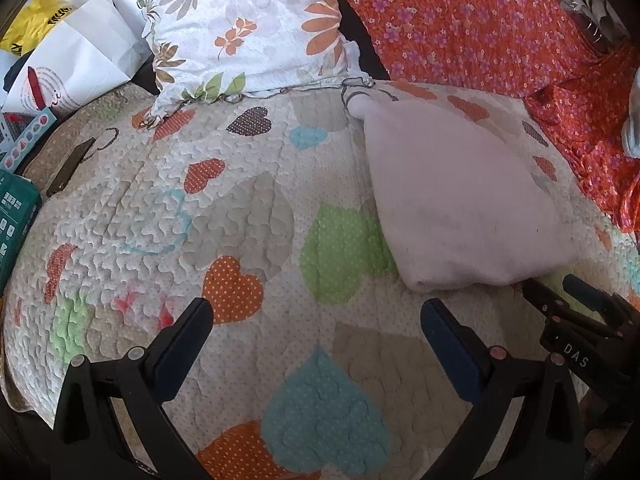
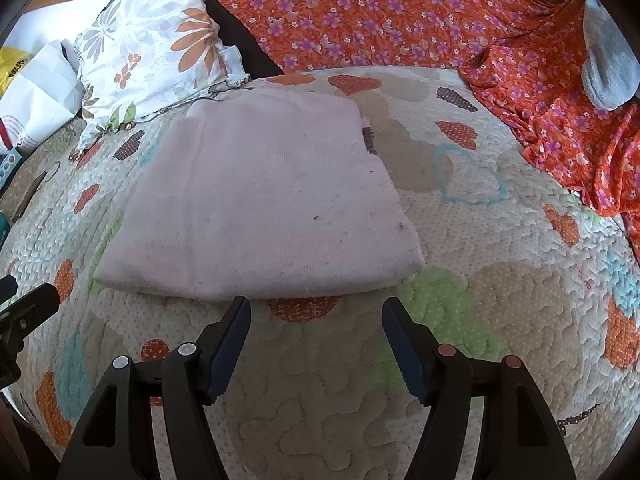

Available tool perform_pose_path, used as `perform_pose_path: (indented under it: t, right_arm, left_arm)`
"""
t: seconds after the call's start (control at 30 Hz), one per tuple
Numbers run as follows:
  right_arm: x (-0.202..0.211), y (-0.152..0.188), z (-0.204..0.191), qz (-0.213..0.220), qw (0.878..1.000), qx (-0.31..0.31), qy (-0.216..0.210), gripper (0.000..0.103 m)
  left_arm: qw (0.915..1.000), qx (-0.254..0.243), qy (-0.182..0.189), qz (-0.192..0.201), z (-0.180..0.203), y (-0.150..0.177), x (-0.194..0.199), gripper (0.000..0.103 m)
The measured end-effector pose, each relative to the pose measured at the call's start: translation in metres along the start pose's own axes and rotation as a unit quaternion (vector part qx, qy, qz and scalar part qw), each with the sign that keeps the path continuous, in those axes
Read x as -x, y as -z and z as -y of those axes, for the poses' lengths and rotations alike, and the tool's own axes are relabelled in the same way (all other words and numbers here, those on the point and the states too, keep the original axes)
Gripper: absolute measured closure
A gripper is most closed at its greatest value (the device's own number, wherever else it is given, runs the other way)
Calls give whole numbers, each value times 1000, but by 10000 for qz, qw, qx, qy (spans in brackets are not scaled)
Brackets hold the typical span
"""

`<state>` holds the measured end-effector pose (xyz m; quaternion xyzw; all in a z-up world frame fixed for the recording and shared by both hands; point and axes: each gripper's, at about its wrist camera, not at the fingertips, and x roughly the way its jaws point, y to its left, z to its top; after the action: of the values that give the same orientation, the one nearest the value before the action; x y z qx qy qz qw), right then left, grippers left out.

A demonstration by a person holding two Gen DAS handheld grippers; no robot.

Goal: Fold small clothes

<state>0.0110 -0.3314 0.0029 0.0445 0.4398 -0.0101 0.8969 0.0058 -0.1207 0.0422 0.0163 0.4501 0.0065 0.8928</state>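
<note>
A pale pink garment (image 2: 260, 204) lies folded into a flat rectangle on the heart-patterned quilt (image 2: 500, 280). It also shows in the left wrist view (image 1: 460, 200) at the right. My right gripper (image 2: 316, 308) is open and empty, just in front of the garment's near edge. My left gripper (image 1: 316, 312) is open and empty over bare quilt (image 1: 240, 220), left of the garment. The right gripper shows in the left wrist view (image 1: 560, 292) near the garment's near corner.
A floral pillow (image 1: 248, 28) and an orange flowered cloth (image 2: 400, 12) lie behind the quilt. White paper bags (image 1: 80, 60), a yellow bag (image 1: 32, 20) and boxes (image 1: 16, 200) sit at the left. A grey sock (image 2: 608, 60) lies at the far right.
</note>
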Motion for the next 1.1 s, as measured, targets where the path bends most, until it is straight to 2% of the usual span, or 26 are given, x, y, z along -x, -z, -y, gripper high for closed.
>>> perform_pose_path:
  t: [0.7, 0.9, 1.1]
  right_arm:
    - [-2, -1, 1, -20, 9999, 69, 77, 29]
    - [-6, 1, -6, -5, 9988, 319, 378, 28]
    - [-10, 1, -5, -174, 9974, 397, 577, 28]
  left_arm:
    - [9995, 128, 69, -270, -8, 6, -13, 0]
    - [9992, 166, 84, -340, -12, 7, -17, 0]
    - [9991, 112, -84, -410, -14, 12, -25, 0]
